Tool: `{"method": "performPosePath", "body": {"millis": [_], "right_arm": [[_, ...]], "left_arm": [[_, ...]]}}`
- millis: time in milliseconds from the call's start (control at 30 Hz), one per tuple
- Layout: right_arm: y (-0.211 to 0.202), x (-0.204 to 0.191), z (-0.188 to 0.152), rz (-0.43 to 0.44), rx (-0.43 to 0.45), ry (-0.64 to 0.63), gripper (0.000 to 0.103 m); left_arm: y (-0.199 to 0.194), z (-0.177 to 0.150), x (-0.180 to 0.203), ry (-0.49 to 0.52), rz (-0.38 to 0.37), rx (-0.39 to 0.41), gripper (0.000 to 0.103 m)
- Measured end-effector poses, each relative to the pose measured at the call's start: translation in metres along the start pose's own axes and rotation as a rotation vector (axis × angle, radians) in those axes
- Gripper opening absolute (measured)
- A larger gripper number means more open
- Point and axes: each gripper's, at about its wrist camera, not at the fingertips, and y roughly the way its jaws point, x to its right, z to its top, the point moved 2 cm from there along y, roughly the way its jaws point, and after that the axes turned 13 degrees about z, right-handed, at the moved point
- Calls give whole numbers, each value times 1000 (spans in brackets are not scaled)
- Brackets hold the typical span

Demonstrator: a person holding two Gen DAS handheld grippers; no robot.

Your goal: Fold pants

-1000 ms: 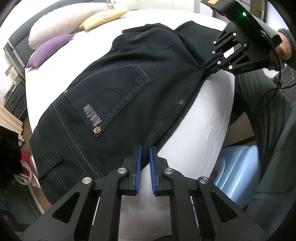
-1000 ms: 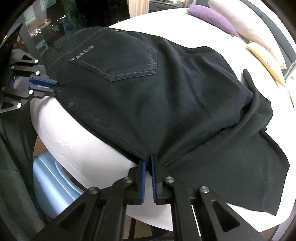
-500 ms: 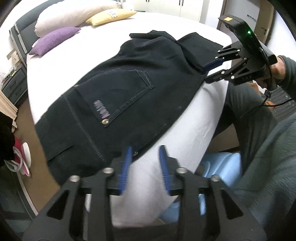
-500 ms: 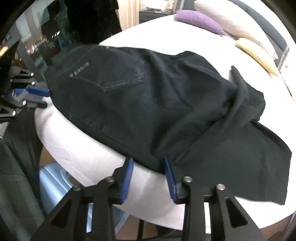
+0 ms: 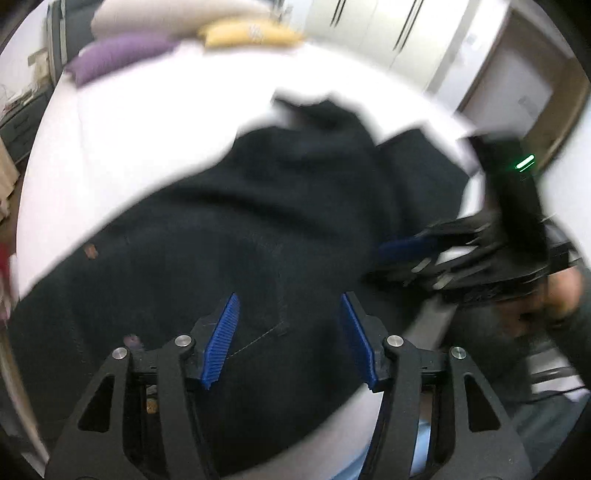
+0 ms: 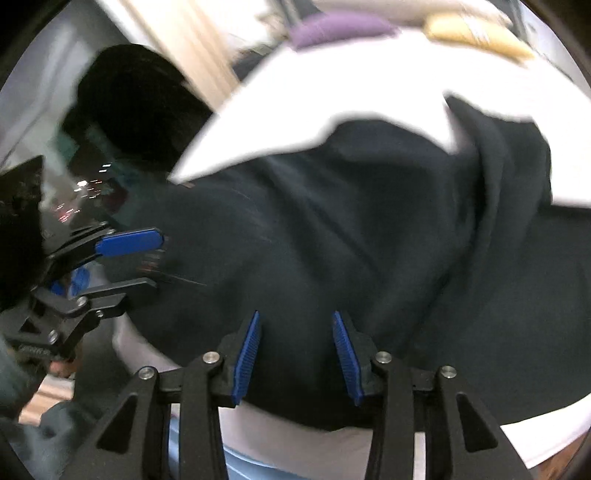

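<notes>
Blurred by motion: stitching and pocket detail on the dark pants (image 5: 258,229), spread across a white bed (image 5: 140,125). Fingers spread wide and holding nothing on both the left gripper (image 5: 290,332) and the right gripper (image 6: 295,347), poised over the cloth. Smeared behind: purple pillow (image 5: 118,59), yellow pillow (image 5: 247,33).

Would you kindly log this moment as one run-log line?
task: fold pants | left tool: open, over pants | right tool: open, over pants | pants: on bed | views: blurred
</notes>
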Motion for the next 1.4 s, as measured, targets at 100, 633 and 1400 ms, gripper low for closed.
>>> {"method": "performPosePath", "body": {"millis": [100, 633, 1400], "right_arm": [[-18, 13, -6, 10, 36, 36, 19], [-60, 74, 169, -299, 178, 16, 73], [10, 143, 203, -410, 62, 88, 7]], "left_arm": [[13, -15, -2, -2, 12, -24, 51], [49, 93, 36, -168, -189, -24, 49], [101, 65, -18, -420, -429, -9, 11]]}}
